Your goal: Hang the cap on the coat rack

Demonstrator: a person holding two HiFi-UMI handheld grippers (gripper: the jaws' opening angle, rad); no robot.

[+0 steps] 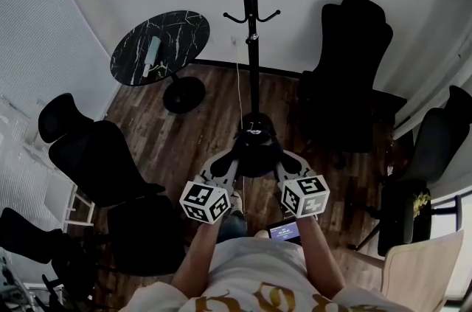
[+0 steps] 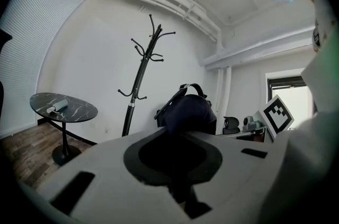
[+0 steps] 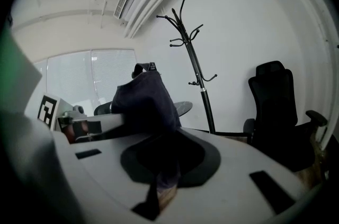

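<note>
A dark cap (image 1: 255, 144) hangs between my two grippers in front of my chest, held up off the wooden floor. My left gripper (image 1: 234, 158) is shut on the cap's left side and my right gripper (image 1: 279, 160) is shut on its right side. Beyond the cap, near the white wall, stands the black coat rack (image 1: 251, 23), its hooks bare. In the left gripper view the cap (image 2: 186, 110) bulges above the gripper (image 2: 176, 134), with the rack (image 2: 140, 77) to its left. In the right gripper view the cap's fabric (image 3: 145, 101) runs down into the gripper (image 3: 163, 139), and the rack (image 3: 195, 66) stands to the right.
A round black marble table (image 1: 160, 46) with a pale object on it stands left of the rack. Black office chairs stand at the right (image 1: 346, 74), far right (image 1: 431, 148) and left (image 1: 96, 156). A small lit screen (image 1: 284, 231) sits low by my right arm.
</note>
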